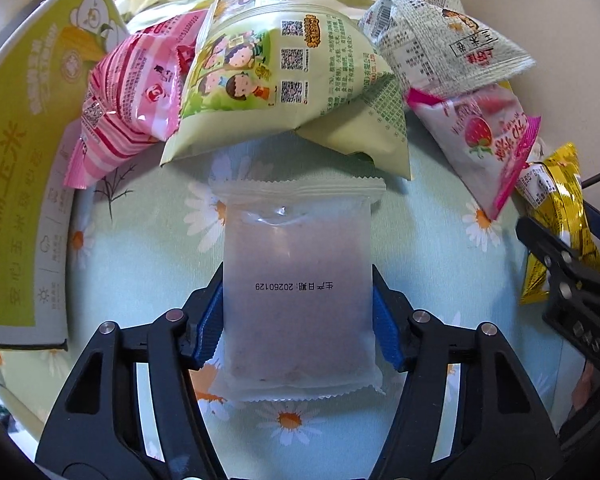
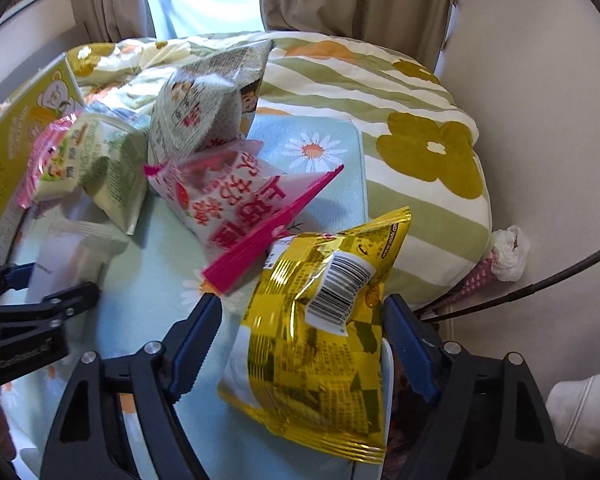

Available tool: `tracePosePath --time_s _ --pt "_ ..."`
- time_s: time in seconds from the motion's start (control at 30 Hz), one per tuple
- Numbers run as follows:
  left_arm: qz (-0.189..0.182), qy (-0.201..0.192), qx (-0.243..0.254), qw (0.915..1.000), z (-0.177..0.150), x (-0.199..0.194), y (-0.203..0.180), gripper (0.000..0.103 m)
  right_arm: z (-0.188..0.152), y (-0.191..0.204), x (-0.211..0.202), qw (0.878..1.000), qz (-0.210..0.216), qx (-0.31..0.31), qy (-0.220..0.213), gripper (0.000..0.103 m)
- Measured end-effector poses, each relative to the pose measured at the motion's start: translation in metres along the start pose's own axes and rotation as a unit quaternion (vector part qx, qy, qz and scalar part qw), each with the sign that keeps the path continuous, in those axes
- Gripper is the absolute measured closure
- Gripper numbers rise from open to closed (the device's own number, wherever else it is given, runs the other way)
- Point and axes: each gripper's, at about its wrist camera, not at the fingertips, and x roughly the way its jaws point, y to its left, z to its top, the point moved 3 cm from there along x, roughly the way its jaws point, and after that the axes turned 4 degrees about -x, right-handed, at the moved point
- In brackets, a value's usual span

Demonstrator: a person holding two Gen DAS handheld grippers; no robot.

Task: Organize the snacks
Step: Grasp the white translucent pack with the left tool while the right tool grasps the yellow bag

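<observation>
**Both tongs down over snack packets on the daisy cloth**

The left tongs [image 1: 298, 312] point steeply down, their blue pads [image 1: 210, 320] pressed against both long sides of a frosted white packet [image 1: 296, 280] that lies flat on the daisy-print cloth [image 1: 428, 240]: clenched on it. The right tongs [image 2: 302, 344] also tilt downward, straddling a yellow foil packet [image 2: 320, 340]. The right pad [image 2: 410, 344] meets the packet's edge, while the left pad [image 2: 194, 352] stands clear of it, so these tongs are still released.

From the left wrist view, a green cartoon packet [image 1: 284, 80] lies at 12 o'clock just beyond the white one, a pink striped packet [image 1: 128, 100] at 10 o'clock, a grey-green packet [image 1: 432, 40] at 1 o'clock and a strawberry packet [image 1: 480, 132] at 2 o'clock. A yellow-green box [image 1: 24, 168] stands at 9 o'clock. In the right wrist view, the strawberry packet's pink seam overlaps the yellow packet's top corner.
</observation>
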Motion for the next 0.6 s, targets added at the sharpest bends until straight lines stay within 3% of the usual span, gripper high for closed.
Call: tracePosePath --time_s 0.07,0.13,0.6 --pt "-0.001 0.001 0.000 1.0000 -0.007 -0.001 0.003 0.043 0.001 0.000 0.004 1.000 -0.003 -0.004 0.004 0.031" --pt "-0.003 0.002 -0.003 1.0000 -0.010 -0.002 0.006 0.043 0.001 0.002 0.006 1.000 -0.006 -0.009 0.007 0.043" --pt "-0.017 0.001 -0.026 0.9995 -0.022 -0.016 0.025 0.044 -0.005 0.013 -0.015 1.000 -0.014 -0.003 0.015 0.045"
